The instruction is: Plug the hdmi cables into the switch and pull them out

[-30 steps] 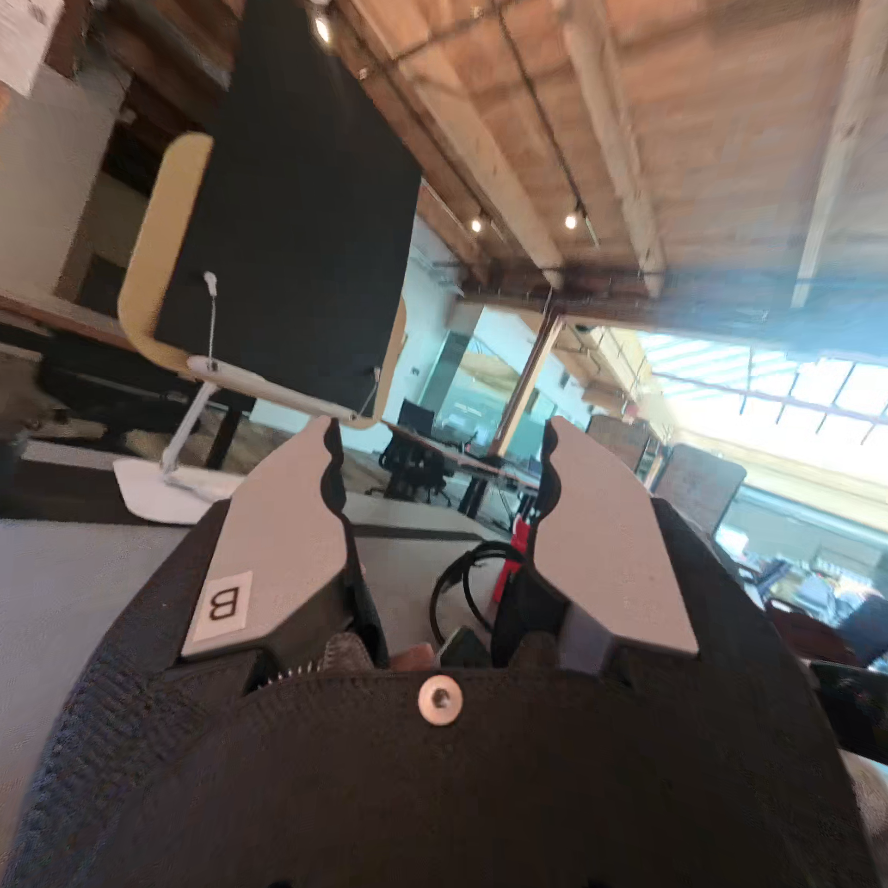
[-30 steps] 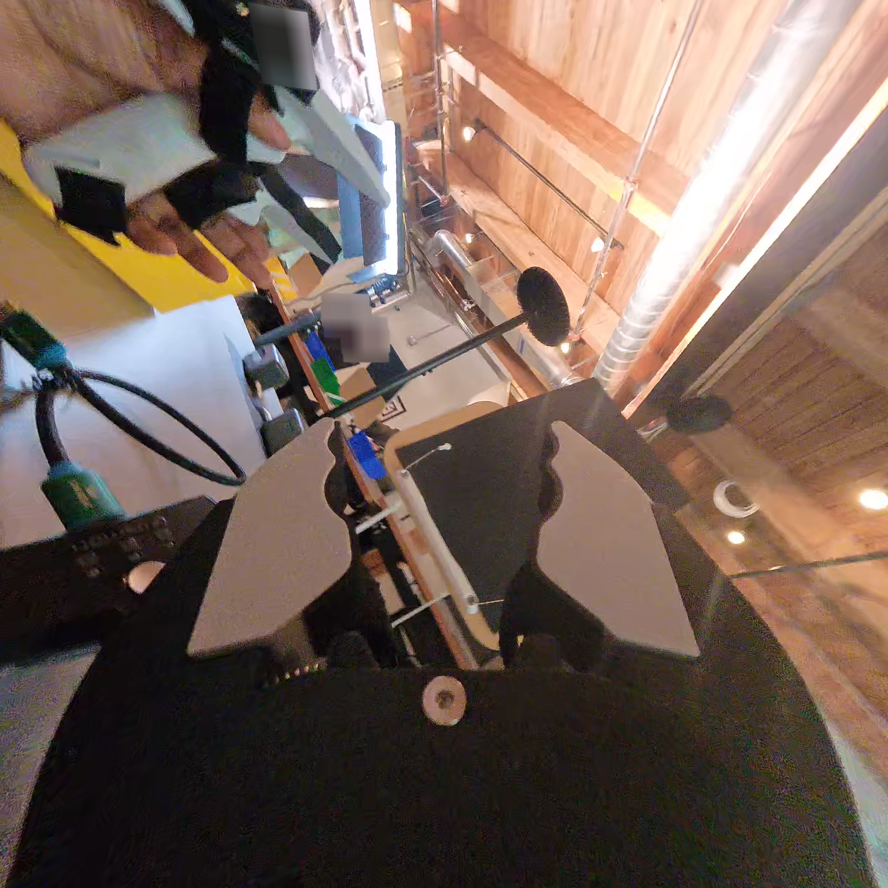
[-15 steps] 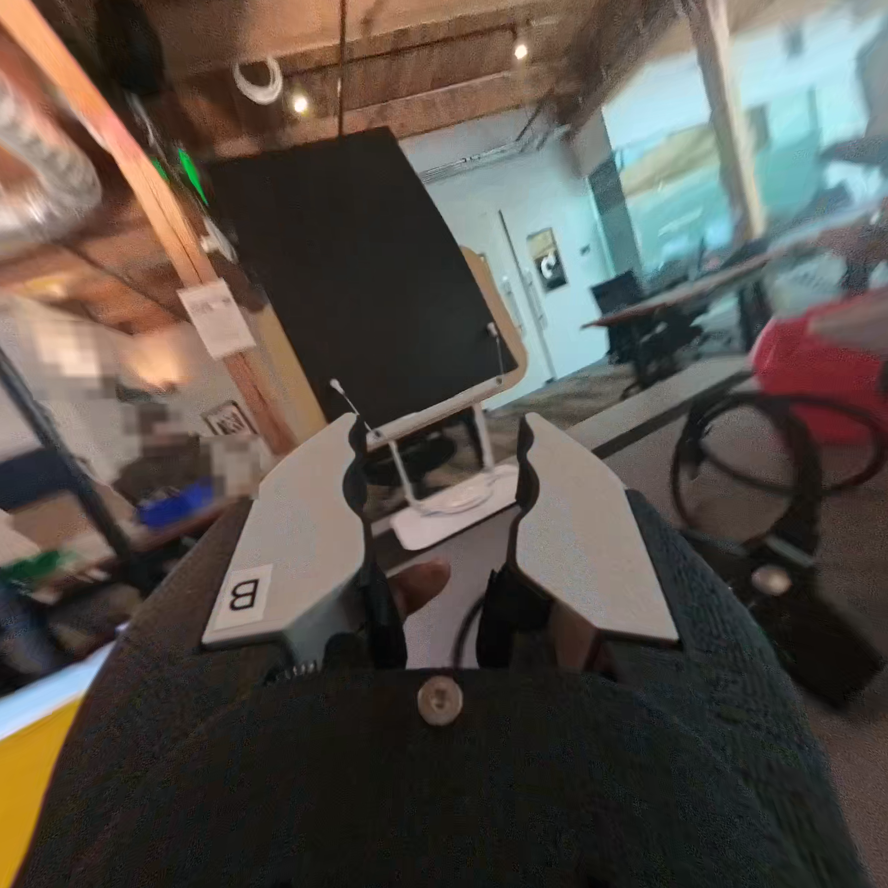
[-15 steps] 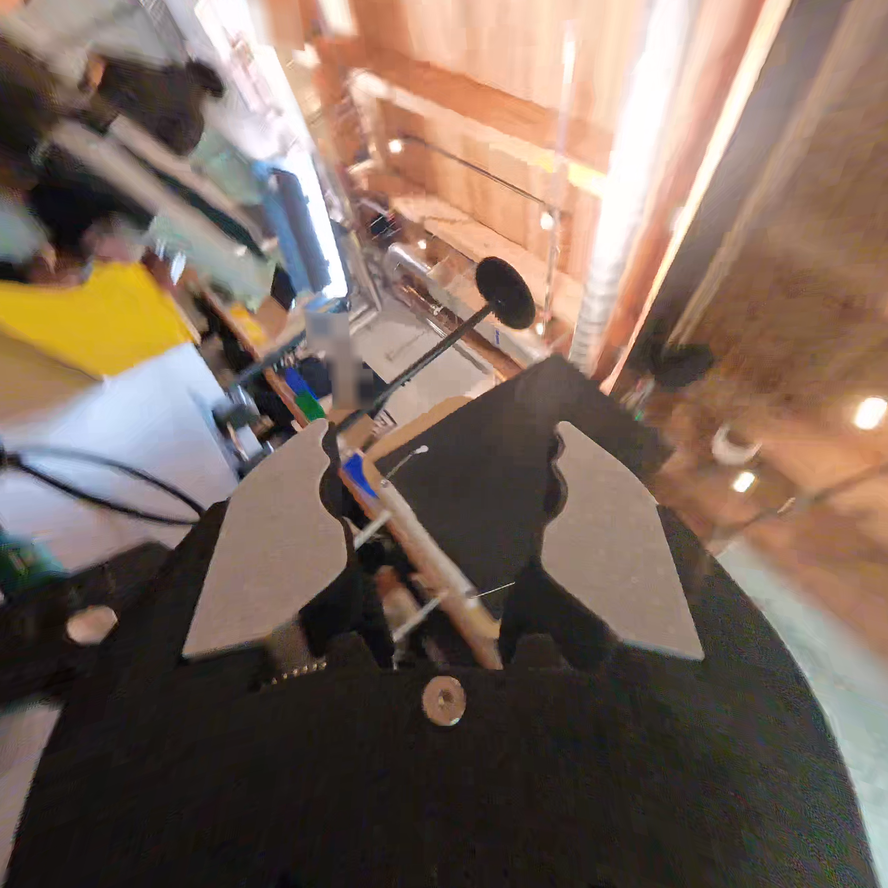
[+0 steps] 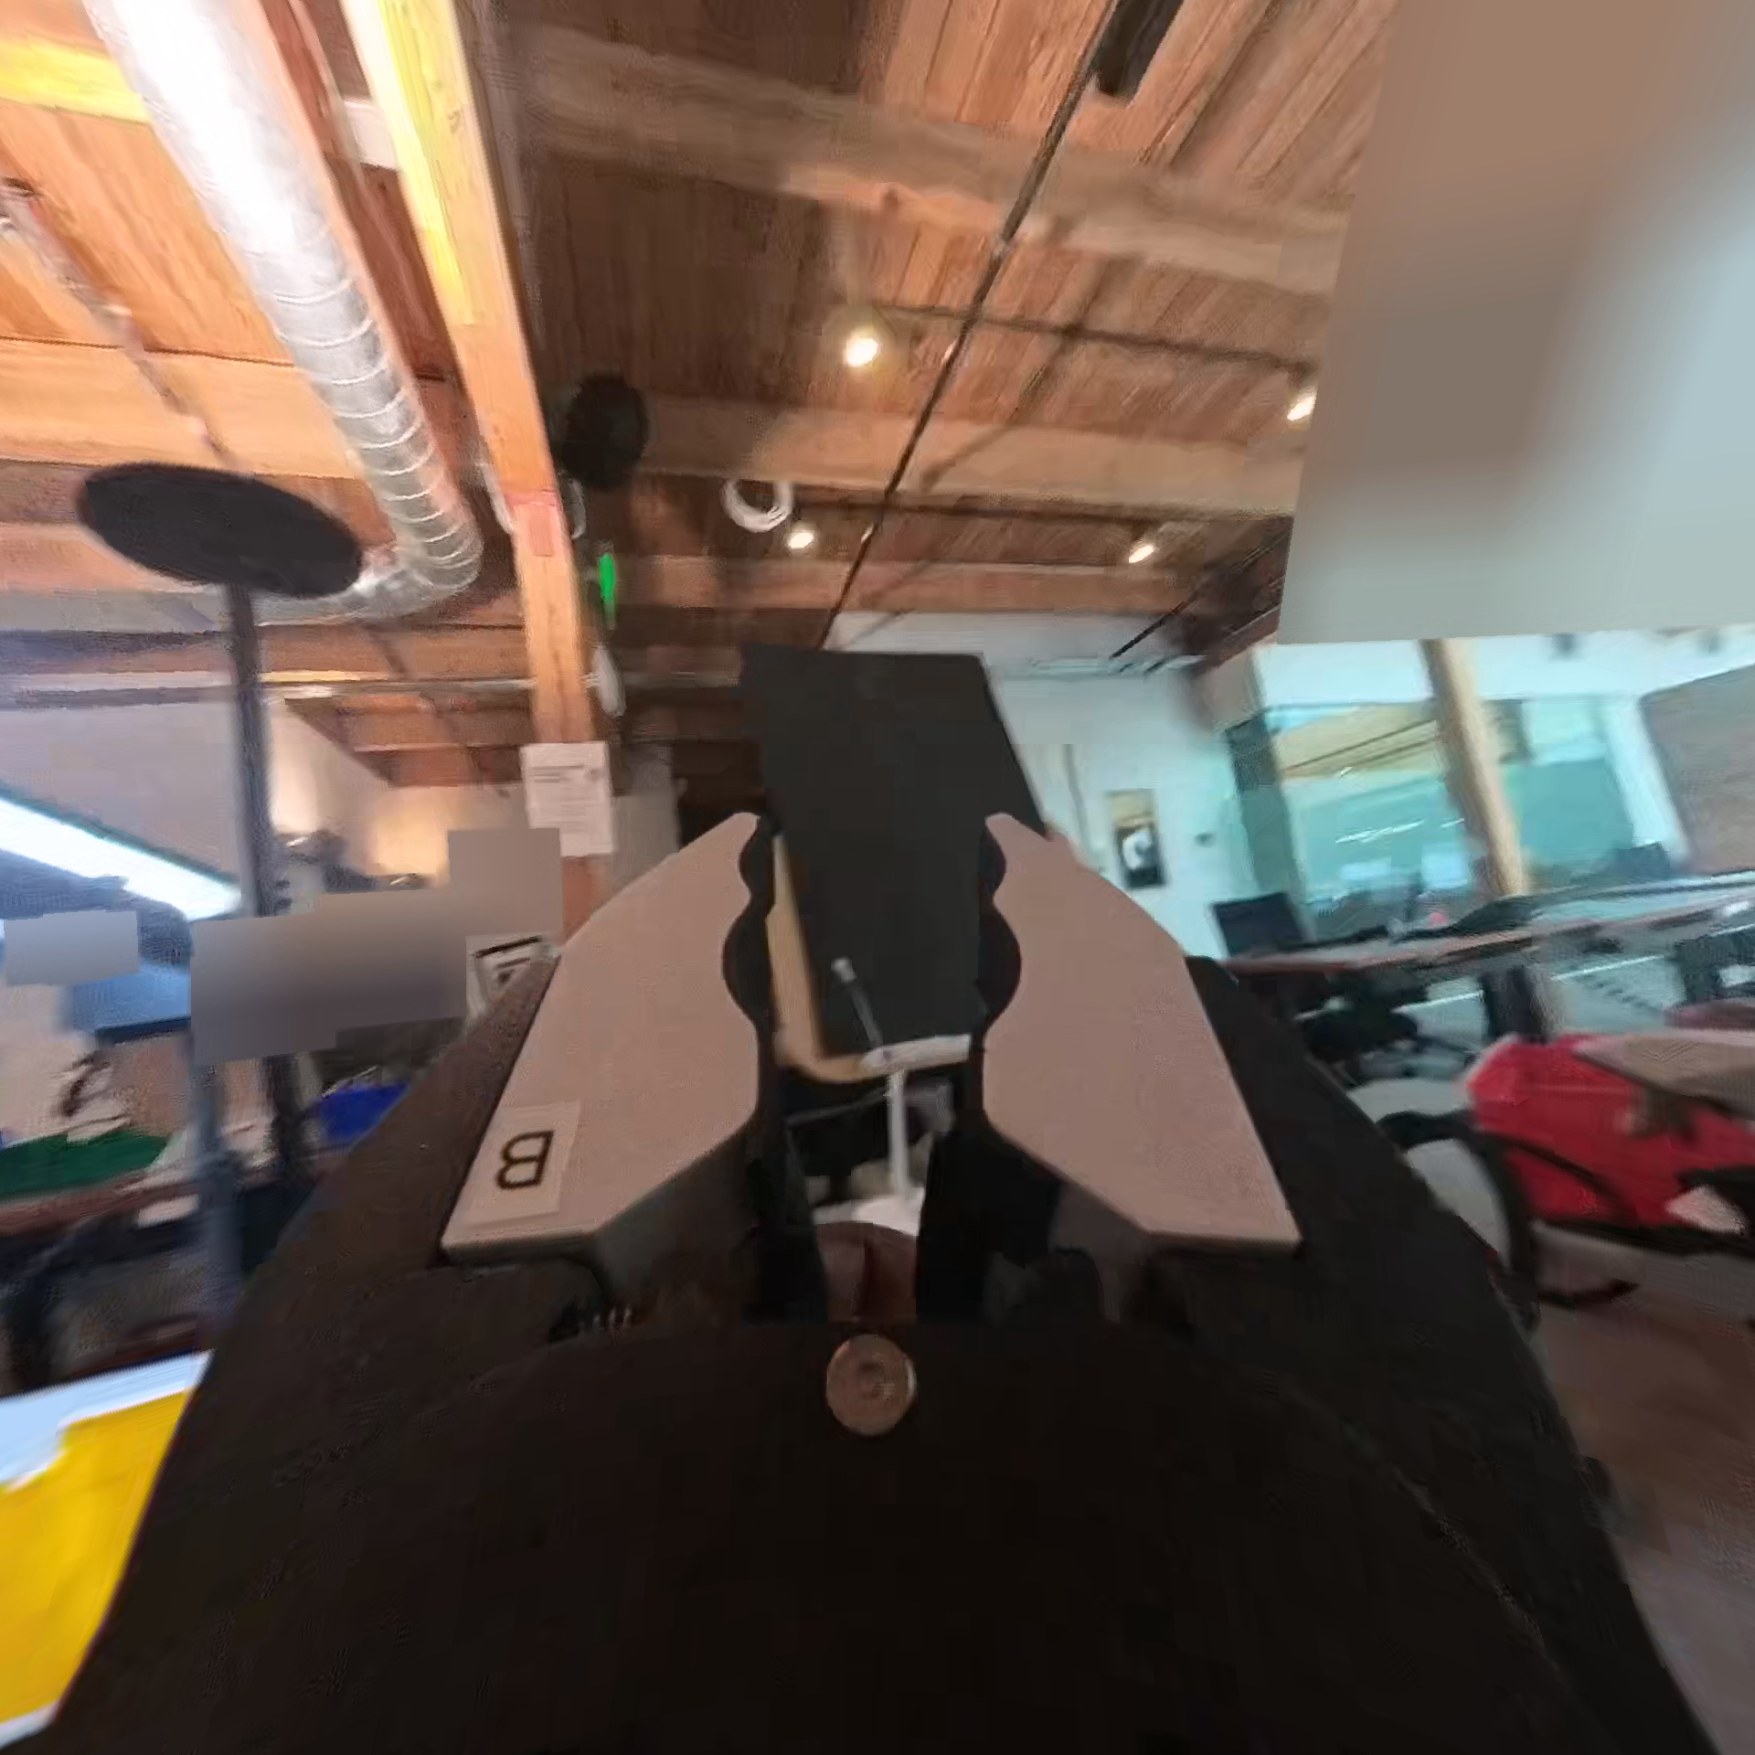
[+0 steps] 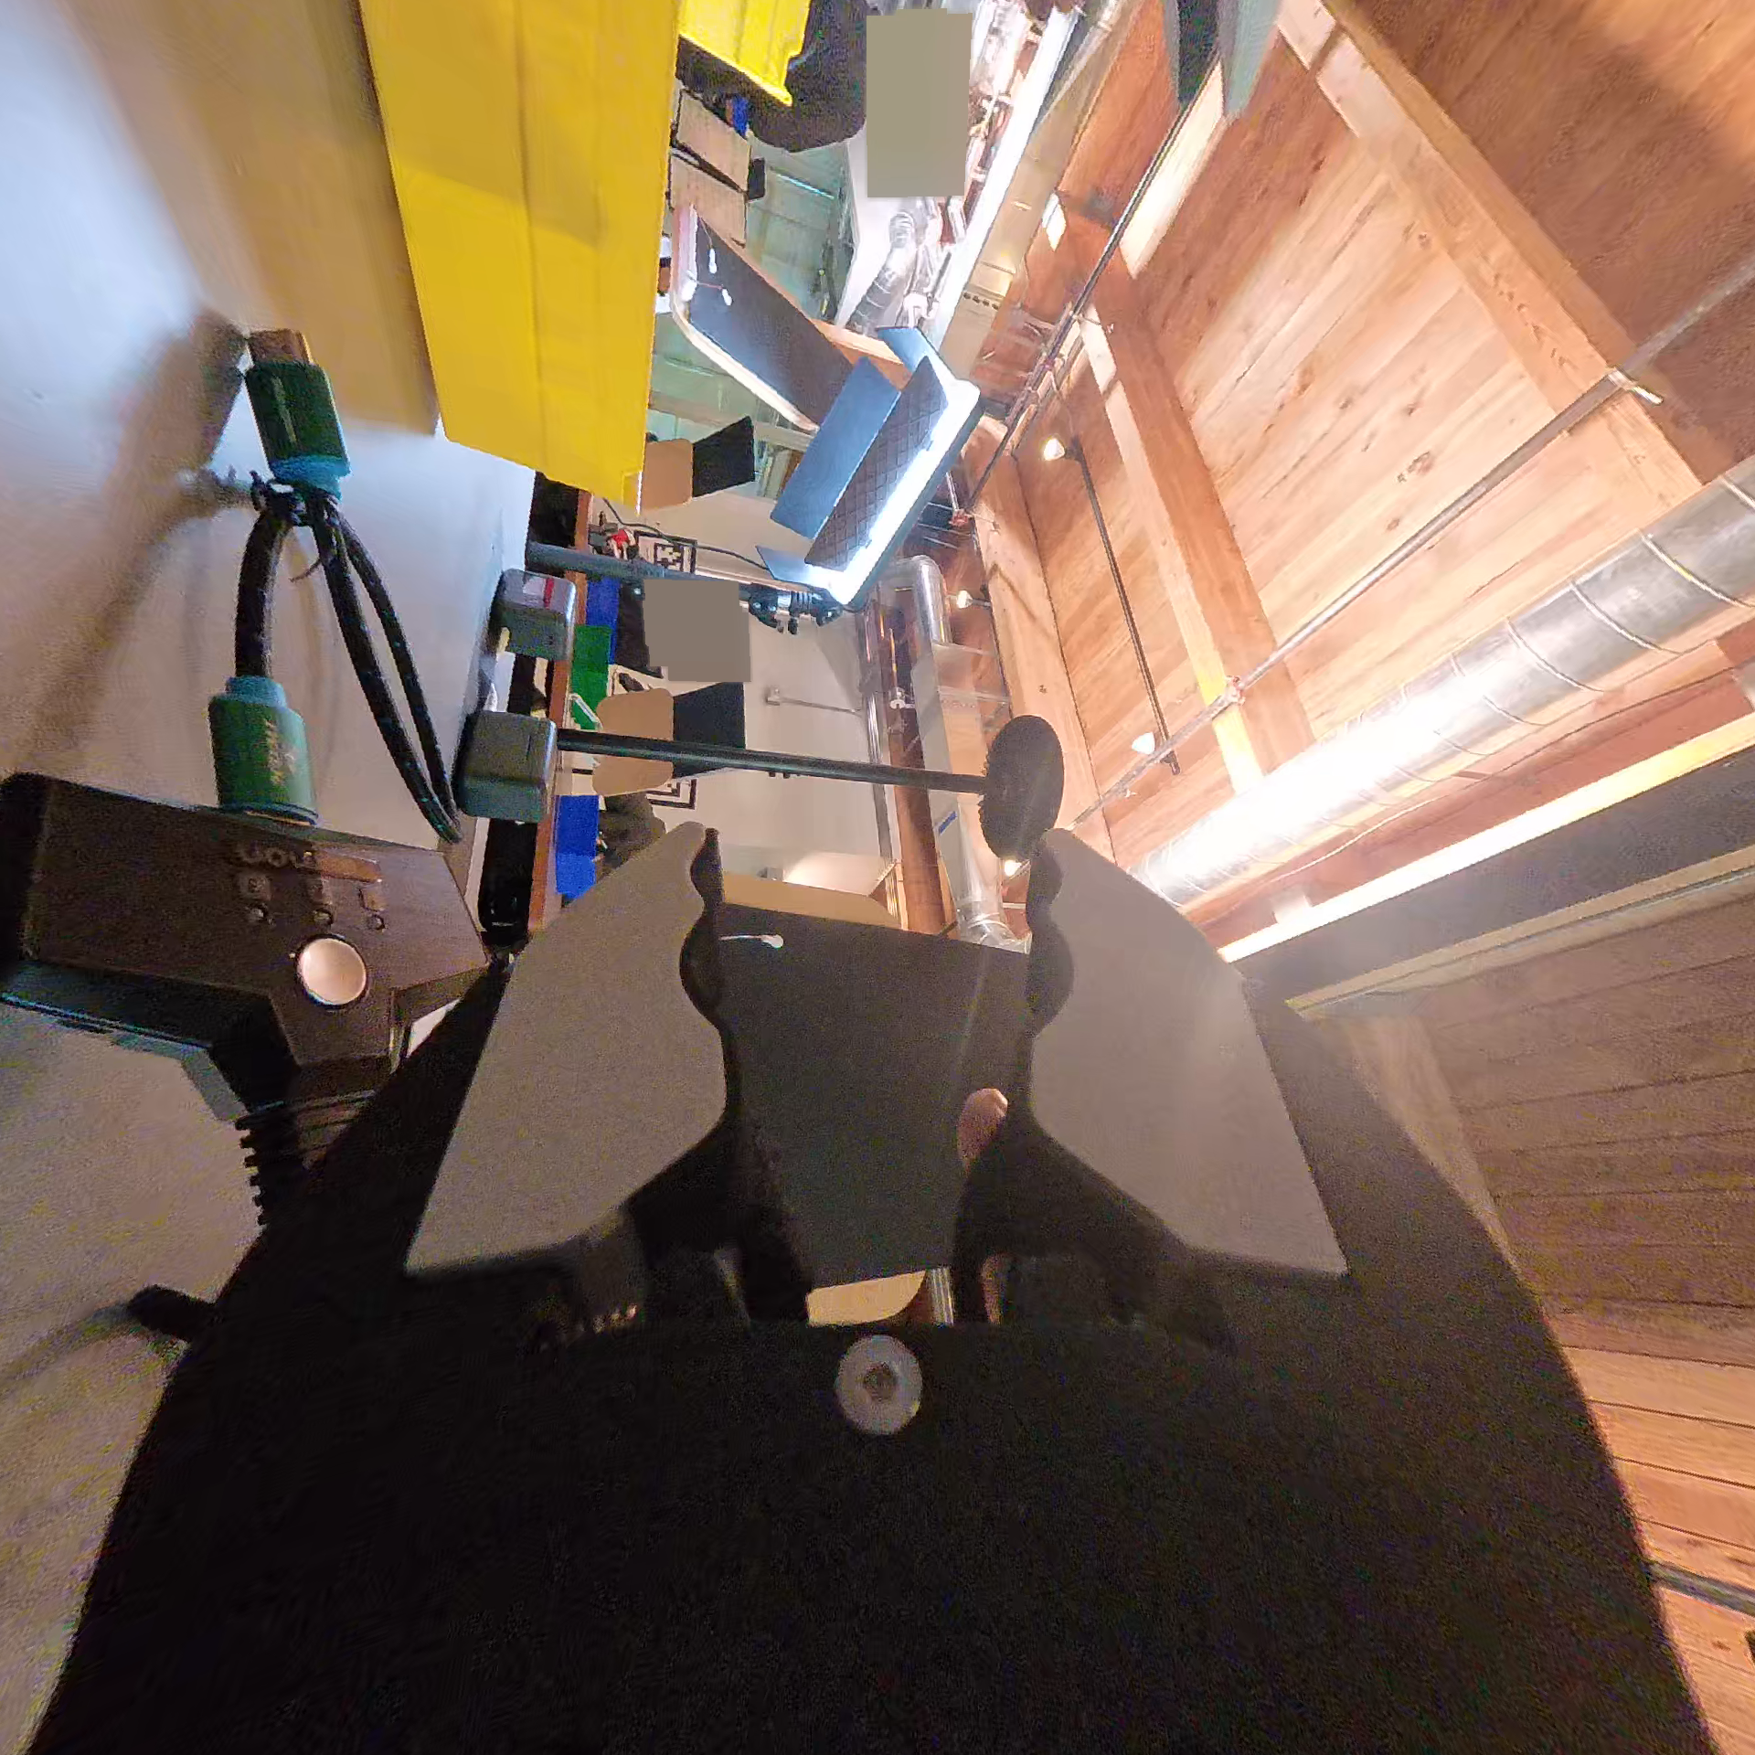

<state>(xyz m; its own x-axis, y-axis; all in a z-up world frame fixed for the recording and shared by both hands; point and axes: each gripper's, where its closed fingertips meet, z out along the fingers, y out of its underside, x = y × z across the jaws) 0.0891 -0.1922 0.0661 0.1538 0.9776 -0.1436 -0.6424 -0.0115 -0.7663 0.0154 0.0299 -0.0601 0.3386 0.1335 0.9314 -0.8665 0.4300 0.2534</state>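
In the right wrist view the black switch box (image 6: pixel 218 912) with a round silver button lies at the left on the white table (image 6: pixel 114 285). One green HDMI plug (image 6: pixel 261 750) sits in the switch. A second green plug (image 6: pixel 294 408) lies free on the table, joined to the first by a looped black cable (image 6: pixel 380 646). My right gripper (image 6: pixel 876 840) is open and empty, to the right of the switch and apart from it. My left gripper (image 5: pixel 874 836) is open and empty, raised and pointing into the room. The switch and plugs are out of the left wrist view.
A black panel on a white stand (image 5: pixel 883 855) stands far behind the left fingers. A yellow sheet (image 6: pixel 532 218) lies beyond the cable. A grey clamp (image 6: pixel 503 764) at the table edge holds a black pole with a disc (image 6: pixel 1021 779). A red object (image 5: pixel 1614 1130) lies at the right.
Both views swung sharply. The left jaws narrowed on nothing and the right jaws narrowed a little. The hand and other gripper seen in the right view a second ago are gone.
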